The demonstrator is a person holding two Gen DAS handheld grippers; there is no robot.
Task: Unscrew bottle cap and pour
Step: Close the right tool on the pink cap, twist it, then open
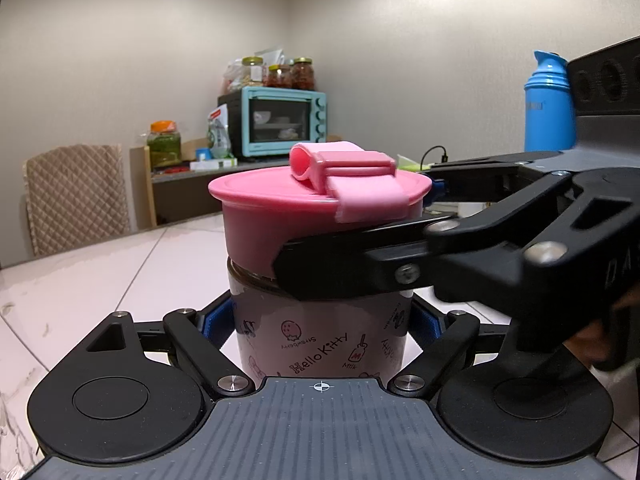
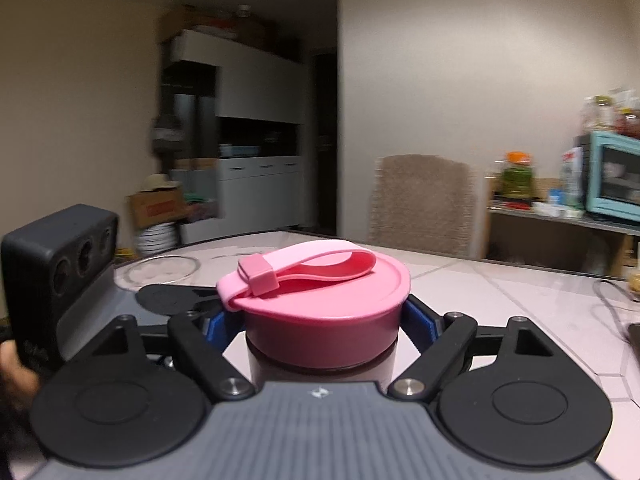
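A pink Hello Kitty bottle (image 1: 320, 344) stands upright on the white table. Its wide pink cap (image 1: 280, 208) carries a pale pink strap loop (image 1: 360, 192). My left gripper (image 1: 322, 320) is shut on the bottle's body, blue pads pressed to both sides. My right gripper (image 2: 324, 320) is shut on the pink cap (image 2: 332, 320), blue pads against its rim; the strap (image 2: 300, 264) lies across the top. In the left wrist view the right gripper's black fingers (image 1: 344, 272) cross in front of the cap from the right. The bottle body (image 2: 264, 368) shows under the cap.
A blue thermos (image 1: 548, 108) stands at the right behind the right gripper. A clear glass dish (image 2: 160, 272) sits on the table at far left. A padded chair (image 2: 424, 204) stands at the table's far edge. A shelf holds a teal toaster oven (image 1: 280, 124) and jars.
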